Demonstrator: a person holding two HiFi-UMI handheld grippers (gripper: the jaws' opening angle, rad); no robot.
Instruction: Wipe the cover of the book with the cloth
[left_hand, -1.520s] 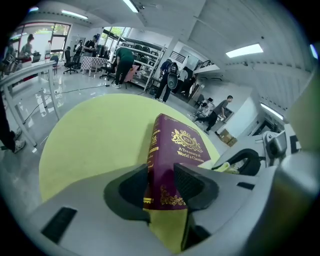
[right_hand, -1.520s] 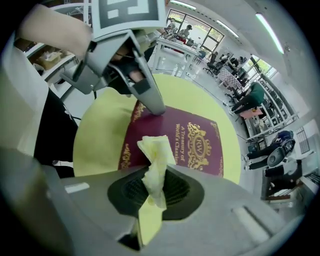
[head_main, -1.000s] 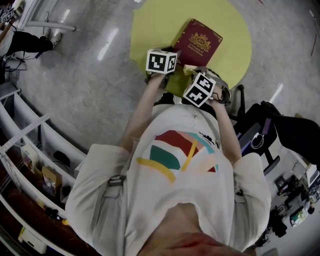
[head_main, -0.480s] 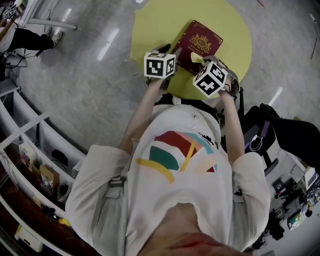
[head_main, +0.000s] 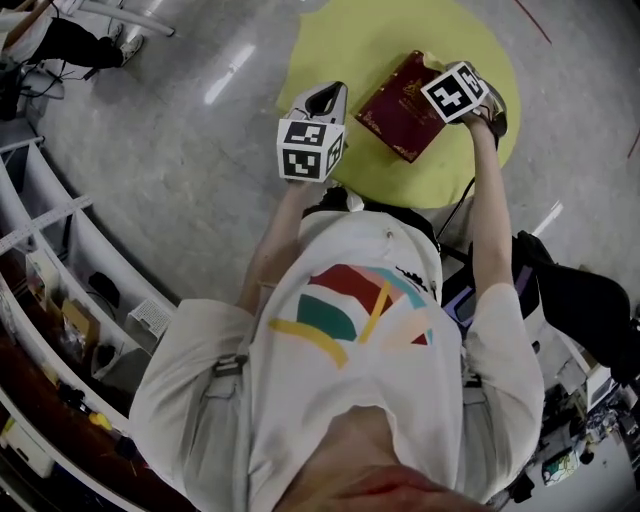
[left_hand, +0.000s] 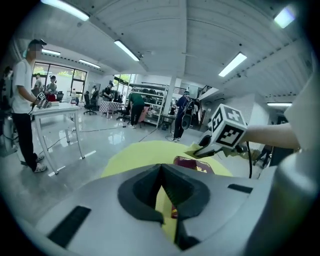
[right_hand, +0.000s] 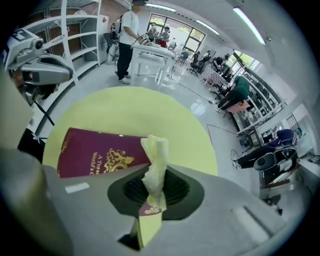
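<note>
Between right gripper (right_hand: 150, 197) jaws: cloth (right_hand: 156, 160) pinched, over book (right_hand: 95, 152).

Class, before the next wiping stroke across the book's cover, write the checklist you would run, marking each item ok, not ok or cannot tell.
1. The cloth is pinched in the right gripper: ok.
2. The cloth touches the book: cannot tell.
3. The book lies flat, cover up, on the yellow table: ok.
4. The left gripper steadies the book: not ok; its jaws have just closed on nothing, off to the book's side.
5. The cover is free of other objects: ok.
</note>
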